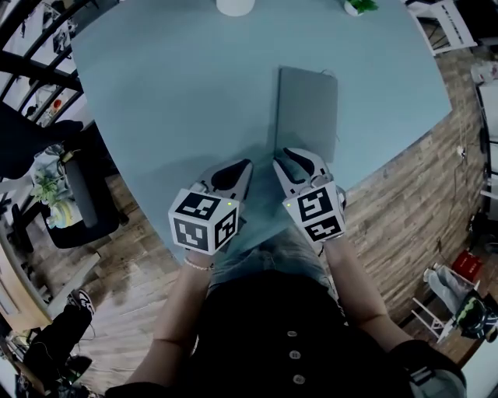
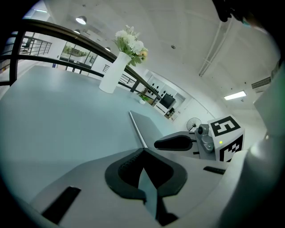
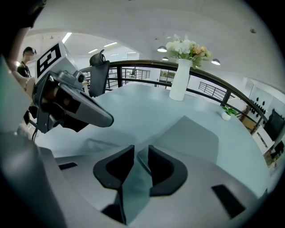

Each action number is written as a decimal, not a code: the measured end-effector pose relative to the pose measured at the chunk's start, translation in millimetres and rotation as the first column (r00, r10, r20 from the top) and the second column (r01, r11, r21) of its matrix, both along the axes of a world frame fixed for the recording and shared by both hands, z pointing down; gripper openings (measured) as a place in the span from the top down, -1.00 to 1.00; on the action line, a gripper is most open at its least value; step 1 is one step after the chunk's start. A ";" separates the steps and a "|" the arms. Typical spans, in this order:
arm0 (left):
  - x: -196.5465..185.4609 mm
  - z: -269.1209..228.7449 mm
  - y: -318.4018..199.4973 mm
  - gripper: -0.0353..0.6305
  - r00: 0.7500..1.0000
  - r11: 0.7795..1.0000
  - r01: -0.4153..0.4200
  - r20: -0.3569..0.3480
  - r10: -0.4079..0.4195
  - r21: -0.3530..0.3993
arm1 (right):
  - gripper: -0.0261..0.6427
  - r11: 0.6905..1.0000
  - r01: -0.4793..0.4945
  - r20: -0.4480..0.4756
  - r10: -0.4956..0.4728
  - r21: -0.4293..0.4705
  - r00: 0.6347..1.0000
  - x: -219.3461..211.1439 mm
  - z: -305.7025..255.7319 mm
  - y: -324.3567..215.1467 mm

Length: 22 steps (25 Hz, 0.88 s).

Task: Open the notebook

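A closed grey notebook [image 1: 307,109] lies flat on the pale blue table [image 1: 171,93]; in the right gripper view it [image 3: 189,133] spreads just beyond the jaws. My right gripper [image 1: 289,158] hovers over its near left corner, jaws a narrow gap apart [image 3: 141,150]. The corner reaches into that gap, and no pad visibly presses on it. My left gripper [image 1: 243,165] sits on the bare table just left of the notebook, its fingertips touching [image 2: 143,151] with nothing between them. The notebook's left edge [image 2: 137,127] runs away ahead of it.
A white vase with flowers [image 3: 179,80] stands at the table's far side, and a small potted plant [image 1: 359,6] at the far right. The table's curved near edge [image 1: 257,241] lies just before my body. An office chair [image 1: 78,194] is on the floor to the left.
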<state>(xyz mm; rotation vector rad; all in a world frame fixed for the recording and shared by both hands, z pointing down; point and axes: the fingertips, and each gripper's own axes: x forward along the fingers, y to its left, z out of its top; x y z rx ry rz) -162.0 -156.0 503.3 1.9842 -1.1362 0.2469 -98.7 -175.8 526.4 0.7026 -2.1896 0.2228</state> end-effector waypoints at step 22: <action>6.9 7.8 1.9 0.84 1.000 1.000 -0.028 -0.002 0.028 0.003 | 0.61 0.987 0.103 -0.235 -0.071 0.123 0.969 0.5 21.7 -5.7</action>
